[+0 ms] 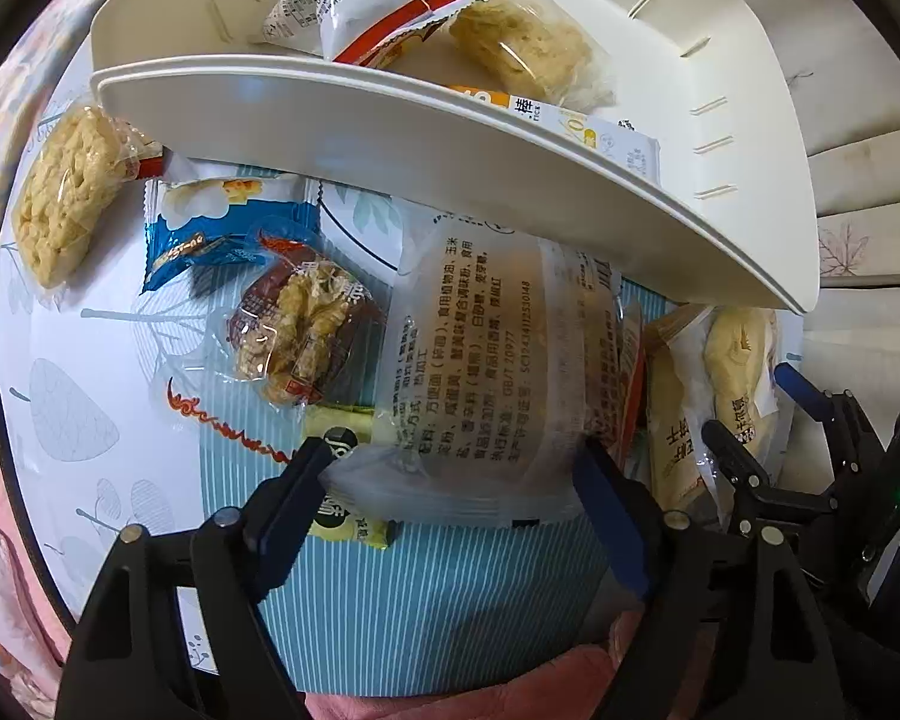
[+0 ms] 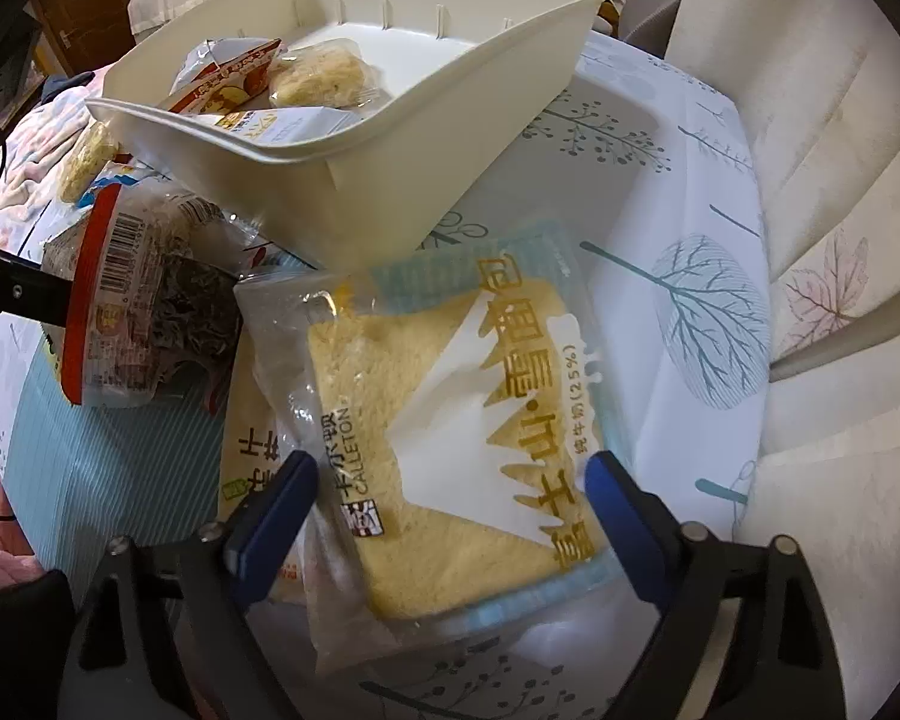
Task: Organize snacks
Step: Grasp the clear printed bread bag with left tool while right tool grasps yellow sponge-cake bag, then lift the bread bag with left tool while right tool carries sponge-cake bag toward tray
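A white storage bin [image 1: 390, 102] [image 2: 390, 180] holds a few wrapped snacks, among them a crispy rice cake [image 1: 519, 45] [image 2: 324, 81]. My left gripper [image 1: 456, 468] is shut on a clear noodle packet [image 1: 486, 360] with printed text, held up in front of the bin; it shows as the red-edged packet [image 2: 144, 312] in the right wrist view. My right gripper [image 2: 450, 480] is open, its fingers on either side of a packaged bread slice [image 2: 450, 438] lying on the table. The other gripper [image 1: 810, 456] shows at the right of the left wrist view.
On the leaf-print tablecloth [image 2: 690, 300] lie a rice cake [image 1: 60, 204], a blue packet [image 1: 222, 228], a walnut snack [image 1: 300, 324], a green packet [image 1: 342, 420] and a second bread pack [image 2: 252, 468]. A cushioned chair [image 2: 840, 240] stands to the right.
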A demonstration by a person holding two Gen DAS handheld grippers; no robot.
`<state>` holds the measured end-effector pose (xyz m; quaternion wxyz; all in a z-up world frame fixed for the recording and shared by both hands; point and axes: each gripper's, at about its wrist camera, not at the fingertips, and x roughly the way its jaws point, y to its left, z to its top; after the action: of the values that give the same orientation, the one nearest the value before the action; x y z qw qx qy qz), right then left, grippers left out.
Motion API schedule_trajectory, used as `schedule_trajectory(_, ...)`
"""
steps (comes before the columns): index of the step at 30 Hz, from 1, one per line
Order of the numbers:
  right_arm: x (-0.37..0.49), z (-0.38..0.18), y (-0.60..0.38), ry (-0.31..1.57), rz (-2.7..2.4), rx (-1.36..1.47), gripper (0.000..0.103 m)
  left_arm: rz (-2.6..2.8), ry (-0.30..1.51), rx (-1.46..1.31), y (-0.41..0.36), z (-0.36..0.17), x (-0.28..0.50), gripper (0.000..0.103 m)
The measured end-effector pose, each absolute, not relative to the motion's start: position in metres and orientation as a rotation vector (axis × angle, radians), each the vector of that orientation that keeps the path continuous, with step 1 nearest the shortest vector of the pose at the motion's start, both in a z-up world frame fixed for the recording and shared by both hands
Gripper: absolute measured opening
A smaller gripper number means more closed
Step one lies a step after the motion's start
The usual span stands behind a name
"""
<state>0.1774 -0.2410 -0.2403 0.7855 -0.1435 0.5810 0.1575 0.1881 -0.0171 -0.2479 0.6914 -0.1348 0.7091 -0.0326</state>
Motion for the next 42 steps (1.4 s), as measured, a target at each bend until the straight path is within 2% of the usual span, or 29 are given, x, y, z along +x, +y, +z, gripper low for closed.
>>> schedule_trajectory(4, 0.172, -0.235, -0.239, 1.26, 0.328, -0.312, 0.078, -0.074, 1.574, -0.324, -0.014, -0.242, 0.179, 0.072)
schedule_trajectory(9, 0.166, -0.229, -0.235, 1.267, 0.327, -0.319, 0.058, -0.063, 1.563, -0.322, -0.005, -0.238, 0.167, 0.069)
schedule_trajectory(15, 0.158, -0.222, -0.229, 1.262, 0.331, -0.316, 0.043, -0.063, 1.574, -0.308, -0.013, -0.231, 0.153, 0.068)
schedule_trajectory(22, 0.161, -0.217, -0.233, 1.243, 0.344, -0.275, 0.041, -0.064, 1.592, -0.329, -0.007, -0.221, 0.131, 0.067)
schedule_trajectory(28, 0.162, -0.214, -0.233, 1.227, 0.318, -0.313, 0.06, -0.055, 1.587, -0.369, 0.003, -0.211, 0.115, 0.066)
schedule_trajectory(30, 0.165, -0.217, -0.235, 1.239, 0.315, -0.316, 0.074, -0.051, 1.582, -0.375, 0.007, -0.205, 0.112, 0.066)
schedule_trajectory(32, 0.168, -0.224, -0.237, 1.265, 0.322, -0.319, 0.076, -0.046, 1.577, -0.383, 0.012, -0.199, 0.108, 0.066)
schedule_trajectory(39, 0.178, -0.239, -0.244, 1.304, 0.336, -0.304, 0.095, -0.048, 1.546, -0.407, 0.019, -0.181, 0.103, 0.066)
schedule_trajectory(42, 0.184, -0.241, -0.247, 1.313, 0.339, -0.284, 0.099, -0.052, 1.538, -0.416, 0.02, -0.176, 0.102, 0.066)
